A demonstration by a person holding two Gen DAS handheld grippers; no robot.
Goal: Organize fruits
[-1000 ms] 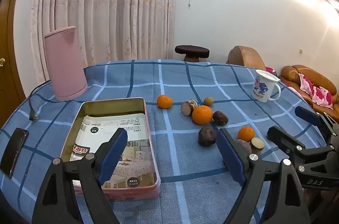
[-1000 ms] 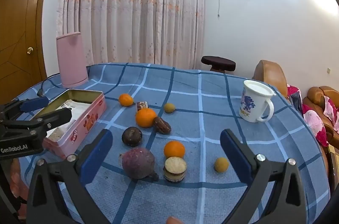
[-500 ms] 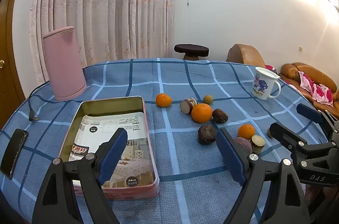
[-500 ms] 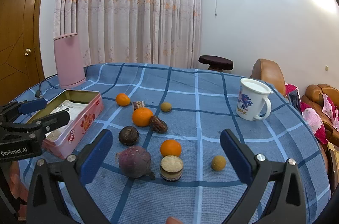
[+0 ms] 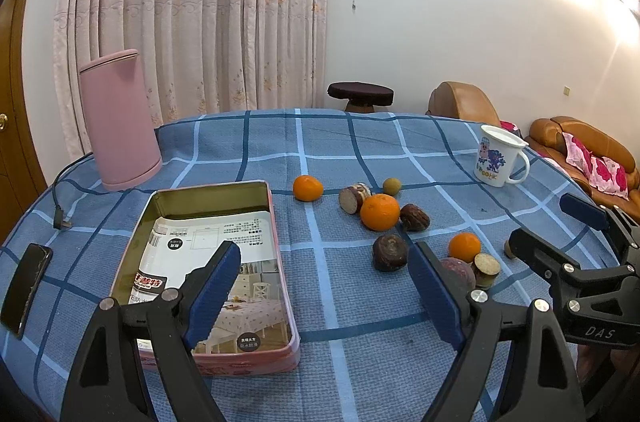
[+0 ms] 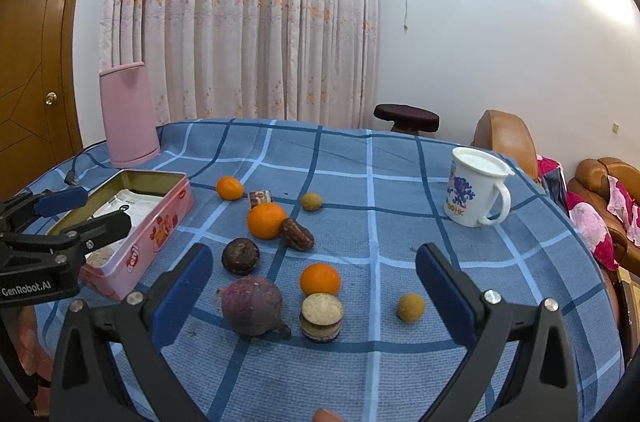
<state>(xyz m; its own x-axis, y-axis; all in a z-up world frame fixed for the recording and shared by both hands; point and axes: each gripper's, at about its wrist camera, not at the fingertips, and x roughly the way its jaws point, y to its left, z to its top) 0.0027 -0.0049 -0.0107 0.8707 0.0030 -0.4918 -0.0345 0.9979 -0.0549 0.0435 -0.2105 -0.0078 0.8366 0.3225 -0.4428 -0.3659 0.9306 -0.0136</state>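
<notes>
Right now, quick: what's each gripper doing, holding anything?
Left gripper: open, holding nothing, over the cloth beside the pink tin.
Right gripper: open, holding nothing, above the purple fruit and small orange.

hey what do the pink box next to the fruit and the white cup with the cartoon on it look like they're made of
The pink box looks like thin metal: a glossy, gold-toned inner wall that reflects, a rolled rim and printed pink sides. The white cup with its flat lid looks like glazed ceramic or enamel, smooth with a soft sheen; the pictures cannot settle which.
</notes>
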